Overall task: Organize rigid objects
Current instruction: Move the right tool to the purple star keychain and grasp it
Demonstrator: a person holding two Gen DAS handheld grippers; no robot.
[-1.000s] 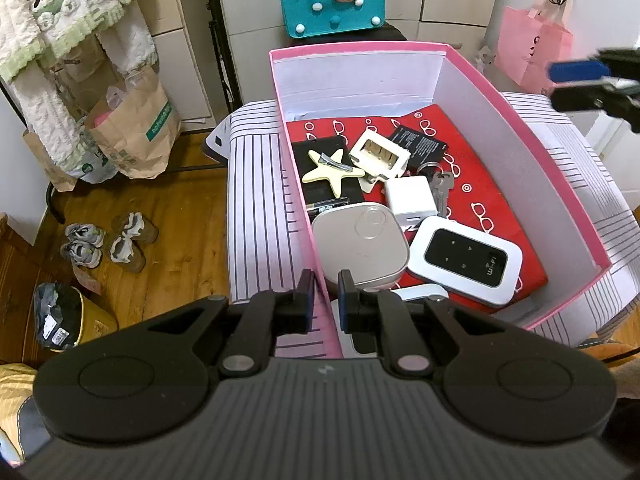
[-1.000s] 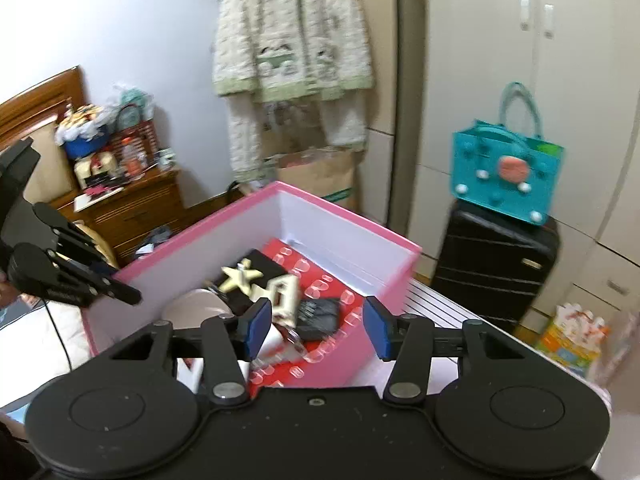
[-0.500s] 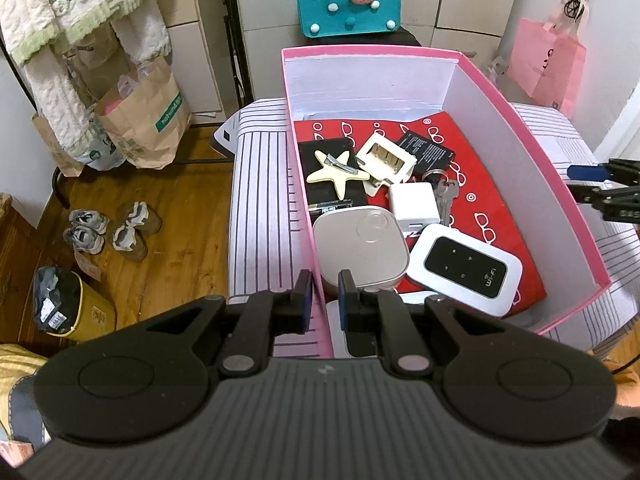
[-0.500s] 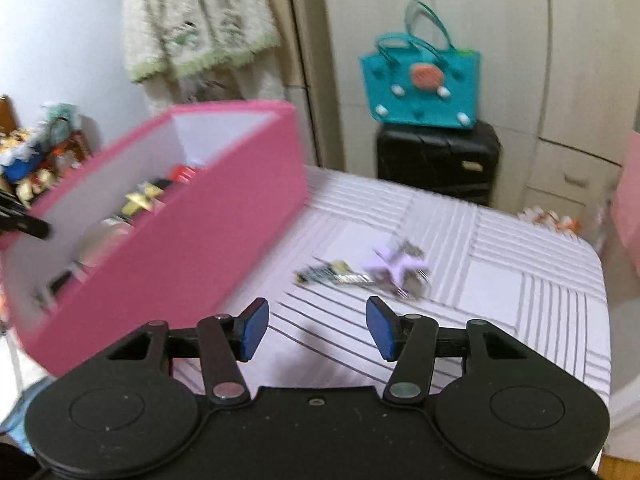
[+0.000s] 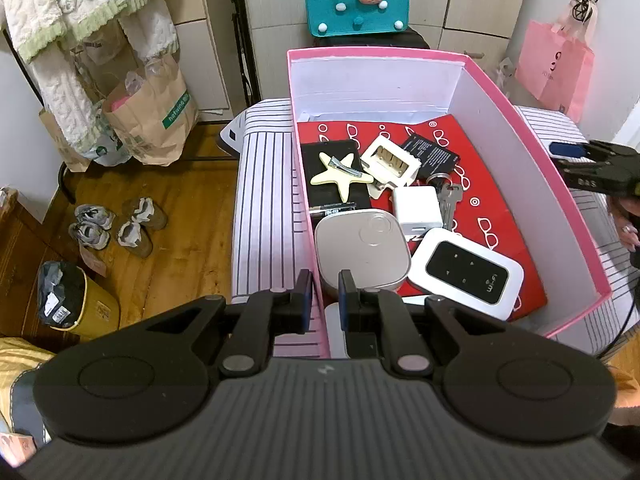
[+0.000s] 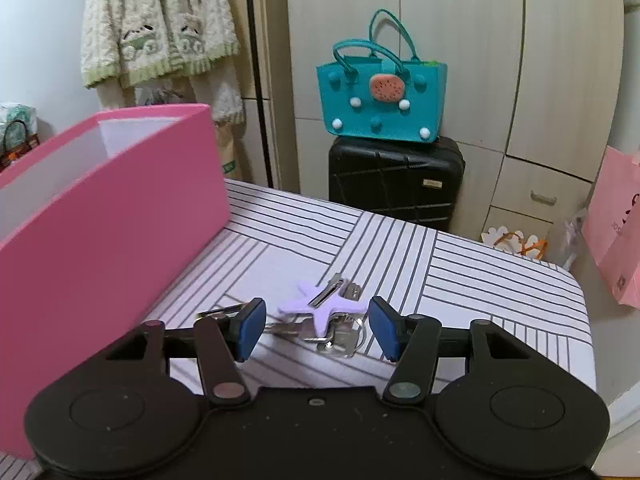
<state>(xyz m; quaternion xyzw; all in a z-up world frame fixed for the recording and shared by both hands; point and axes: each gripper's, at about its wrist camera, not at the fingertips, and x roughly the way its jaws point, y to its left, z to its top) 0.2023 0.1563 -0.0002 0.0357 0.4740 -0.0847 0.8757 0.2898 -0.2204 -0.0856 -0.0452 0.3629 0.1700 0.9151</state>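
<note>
Right wrist view: a lilac star-shaped hair clip (image 6: 320,306) lies on the striped bed cover (image 6: 460,280), resting partly on a bunch of keys (image 6: 344,338), with a second metal clip (image 6: 218,312) just to its left. All three sit outside the pink box (image 6: 120,232), to its right, so by my reading they are the loose items left to gather. The right gripper (image 6: 316,328) hangs low over them, its fingers (image 6: 250,328) spread and set either side of the star clip and keys, touching neither. The jaws have just been opening, nothing pinched between them; looks like a line-up for a pick.

Left wrist view: the box interior already holds a yellow star clip (image 5: 342,174), a white charger cube (image 5: 418,208), a grey square case (image 5: 362,252), a white pocket router (image 5: 466,274) and other small items on a red liner. The left gripper (image 5: 323,300) sits at the near-left box wall, fingers (image 5: 346,300) pressed almost together on that wall, probably to steady the box.
</note>
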